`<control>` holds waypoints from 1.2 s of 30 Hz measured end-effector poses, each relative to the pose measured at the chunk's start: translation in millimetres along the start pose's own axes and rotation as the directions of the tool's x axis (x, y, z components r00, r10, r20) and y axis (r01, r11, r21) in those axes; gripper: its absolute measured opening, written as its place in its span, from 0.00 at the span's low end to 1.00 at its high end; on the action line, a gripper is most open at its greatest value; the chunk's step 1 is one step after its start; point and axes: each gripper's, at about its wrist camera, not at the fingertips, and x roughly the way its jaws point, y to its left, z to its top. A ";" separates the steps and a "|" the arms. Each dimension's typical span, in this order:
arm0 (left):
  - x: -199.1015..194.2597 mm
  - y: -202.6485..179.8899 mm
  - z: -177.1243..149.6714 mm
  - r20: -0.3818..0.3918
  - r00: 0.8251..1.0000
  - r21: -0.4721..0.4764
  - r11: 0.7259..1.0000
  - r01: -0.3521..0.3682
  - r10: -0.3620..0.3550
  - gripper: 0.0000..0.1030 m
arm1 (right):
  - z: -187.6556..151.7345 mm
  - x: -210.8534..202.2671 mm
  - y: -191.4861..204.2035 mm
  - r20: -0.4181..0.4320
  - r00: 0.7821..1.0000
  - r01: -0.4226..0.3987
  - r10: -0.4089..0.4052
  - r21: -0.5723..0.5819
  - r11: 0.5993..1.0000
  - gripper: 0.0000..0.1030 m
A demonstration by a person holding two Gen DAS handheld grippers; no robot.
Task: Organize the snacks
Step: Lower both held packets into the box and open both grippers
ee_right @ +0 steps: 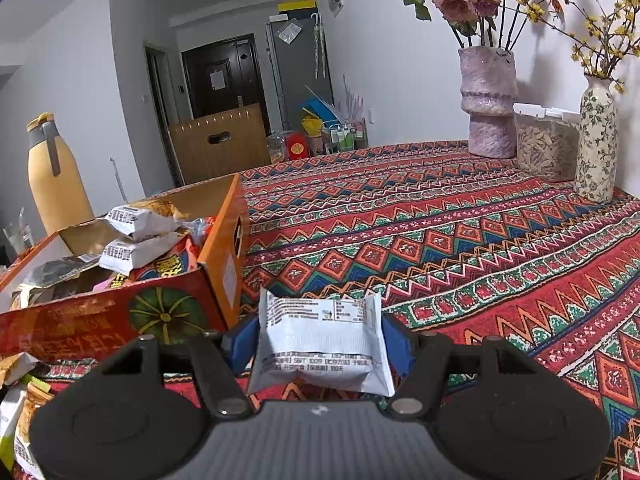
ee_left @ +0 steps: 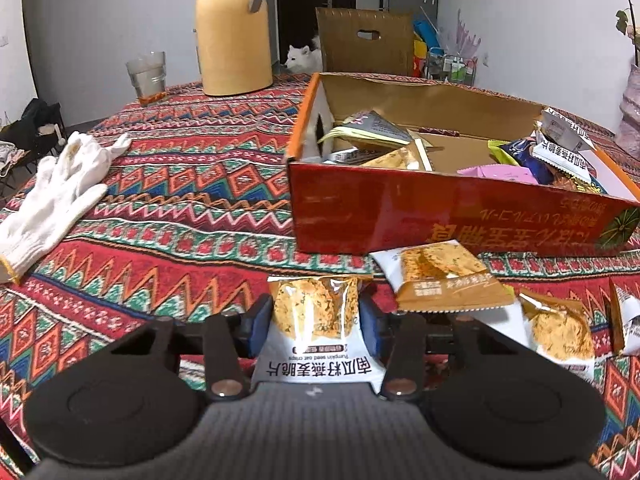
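Patterned tablecloth [ee_left: 180,184]; left tool [ee_left: 316,316] clamps crisp packet [ee_left: 316,332], right tool [ee_right: 320,340] white packet [ee_right: 320,344], front hidden.

Counting now: one snack box [ee_left: 460,216], four loose oat-crisp packets [ee_left: 444,280] sitting in front of it, two vases [ee_right: 486,104], one glass [ee_left: 147,74], one yellow flask [ee_left: 234,36], one pair of white gloves [ee_left: 60,188].

Oat-crisp packets [ee_left: 316,328] and [ee_right: 324,344] sit pinched before the open red snack box [ee_left: 440,216], others loose beside it.

glossy plastic snack packet [ee_left: 316,320], woven cloth tablecloth [ee_left: 180,184]
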 end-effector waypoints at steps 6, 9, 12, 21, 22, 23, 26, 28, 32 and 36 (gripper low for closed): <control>-12.0 14.5 -1.5 0.030 1.000 -0.024 1.000 -0.005 0.006 0.44 | -1.2 -6.0 2.1 0.033 0.999 0.014 -0.014 -0.008 1.000 0.63; -19.7 19.6 0.2 0.052 0.999 -0.026 1.000 -0.008 0.009 0.44 | -0.2 -11.4 4.0 0.055 0.998 0.019 -0.017 -0.021 1.000 0.63; -28.3 24.9 3.1 0.077 0.997 -0.037 0.999 -0.004 0.007 0.44 | 0.4 -17.5 6.9 0.064 0.998 0.025 -0.022 -0.034 0.999 0.63; -49.1 26.4 13.9 0.142 0.990 -0.038 0.999 0.016 -0.010 0.44 | 2.4 -35.2 26.0 0.080 0.997 -0.013 0.019 -0.071 0.997 0.63; -51.3 26.4 15.3 0.149 0.989 -0.038 0.999 0.019 -0.013 0.44 | 3.4 -37.0 29.0 0.082 0.996 -0.021 0.027 -0.076 0.997 0.63; -53.4 26.3 17.6 0.158 0.987 -0.039 0.999 0.023 -0.016 0.44 | 4.8 -38.9 32.8 0.086 0.996 -0.029 0.036 -0.083 0.996 0.63; -60.1 23.4 26.7 0.186 0.982 -0.037 0.999 0.035 -0.028 0.44 | 10.9 -43.1 45.9 0.099 0.993 -0.052 0.063 -0.103 0.993 0.63; -62.7 21.1 34.4 0.204 0.978 -0.035 0.998 0.048 -0.040 0.44 | 16.1 -44.4 55.6 0.107 0.991 -0.070 0.082 -0.116 0.991 0.63; -66.7 12.7 49.2 0.235 0.970 -0.019 0.997 0.075 -0.068 0.44 | 25.7 -42.3 76.6 0.114 0.987 -0.100 0.117 -0.143 0.985 0.63; -65.0 1.3 63.9 0.253 0.964 0.001 0.996 0.090 -0.088 0.44 | 35.1 -36.8 99.3 0.114 0.982 -0.129 0.150 -0.173 0.976 0.63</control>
